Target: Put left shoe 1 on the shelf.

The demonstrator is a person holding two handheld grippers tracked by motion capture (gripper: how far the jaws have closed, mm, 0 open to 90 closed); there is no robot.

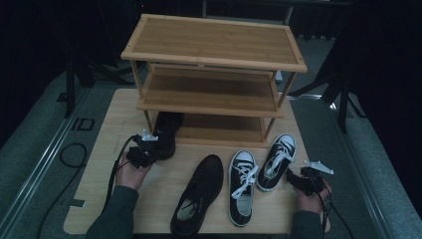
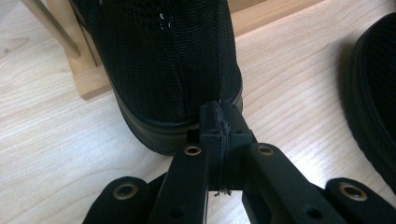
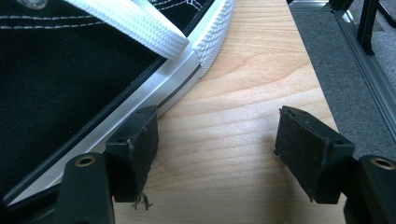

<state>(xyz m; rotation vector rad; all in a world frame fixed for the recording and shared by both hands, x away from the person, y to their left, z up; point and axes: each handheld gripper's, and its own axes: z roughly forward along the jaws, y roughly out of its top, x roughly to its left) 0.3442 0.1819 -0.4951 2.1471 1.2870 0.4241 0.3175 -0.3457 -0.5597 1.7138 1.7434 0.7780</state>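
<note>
Pressing my left gripper (image 1: 148,149) up against the heel of the black mesh shoe (image 1: 166,133), I have its two jaws brought fully together with nothing pinched between them; in the left gripper view the joined tips (image 2: 220,122) sit right at the shoe's (image 2: 163,70) back edge, touching or all but touching the heel rim. That shoe stands at the left foot of the bamboo rack (image 1: 214,37), its toe pushed in over the rack's lowest shelf and its heel out on the wooden table (image 1: 114,119). Its partner, the second black shoe (image 1: 199,194), lies in front of the rack, well apart from the first, sole down and toe pointing toward the rack.

My right gripper (image 1: 298,180) rests in front of the rack's right end, just beside the right-hand black-and-white sneaker (image 1: 277,160). Its jaws stand wide and hold nothing: in the right gripper view one pad (image 3: 135,149) lies against the sneaker's (image 3: 60,84) white sole edge, the other pad sits over bare tabletop (image 3: 233,93), and a white lace (image 3: 130,21) crosses above. The other sneaker (image 1: 242,186) lies between that one and the loose black shoe.
</note>
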